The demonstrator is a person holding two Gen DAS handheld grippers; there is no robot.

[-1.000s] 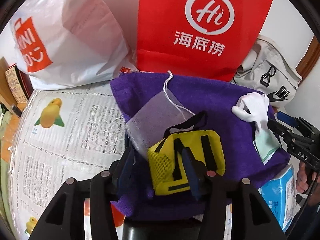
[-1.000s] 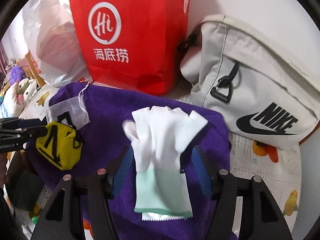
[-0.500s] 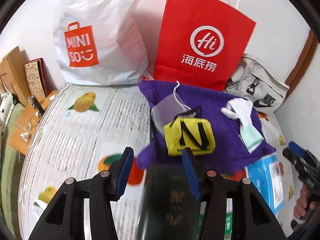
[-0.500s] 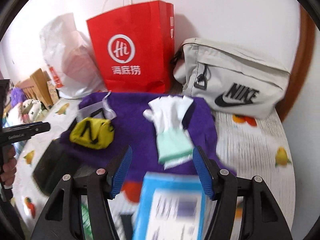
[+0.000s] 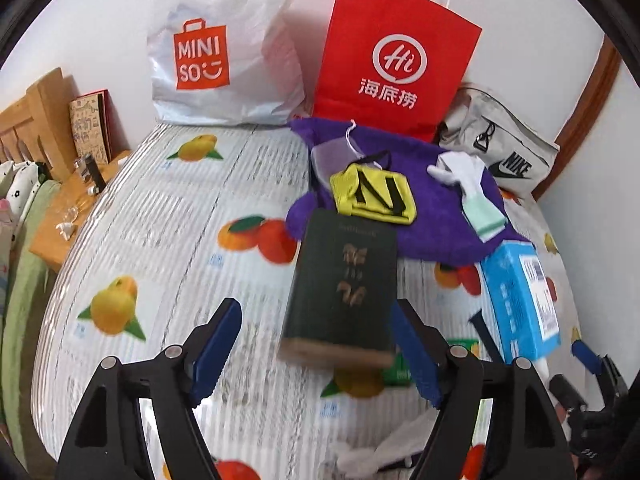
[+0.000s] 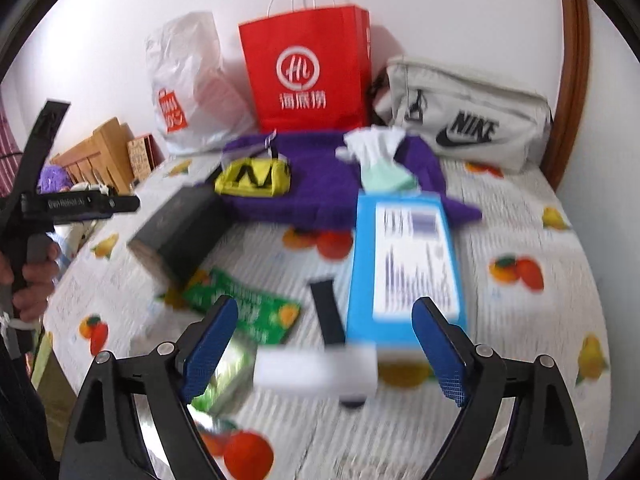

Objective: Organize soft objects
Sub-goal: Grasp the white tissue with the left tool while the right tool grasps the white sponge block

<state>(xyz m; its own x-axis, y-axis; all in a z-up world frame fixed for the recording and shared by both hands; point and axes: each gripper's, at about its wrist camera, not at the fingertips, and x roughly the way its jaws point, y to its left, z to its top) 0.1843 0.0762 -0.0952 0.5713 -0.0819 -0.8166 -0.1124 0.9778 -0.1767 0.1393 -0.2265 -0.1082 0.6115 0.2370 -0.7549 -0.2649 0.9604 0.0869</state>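
Note:
A purple towel [image 5: 432, 216] lies at the far side of the table, also in the right wrist view [image 6: 320, 184]. On it sit a yellow pouch [image 5: 374, 196] [image 6: 252, 178], a grey mesh drawstring bag [image 5: 334, 156] and a white and mint glove [image 5: 472, 188] [image 6: 380, 160]. My left gripper [image 5: 316, 344] is open and empty, well back from the towel. My right gripper [image 6: 326, 344] is open and empty, over the near table.
A dark green book [image 5: 344, 280] and a blue box [image 5: 520, 300] lie in front of the towel. A green packet [image 6: 248, 308] and a white box [image 6: 316, 368] lie nearer. A Miniso bag [image 5: 224, 48], red paper bag [image 5: 392, 60] and Nike bag [image 5: 500, 152] stand at the back.
Both grippers have pulled back and up from the towel. The pouch and the glove stay lying on it. Book, blue box and packets have come into view.

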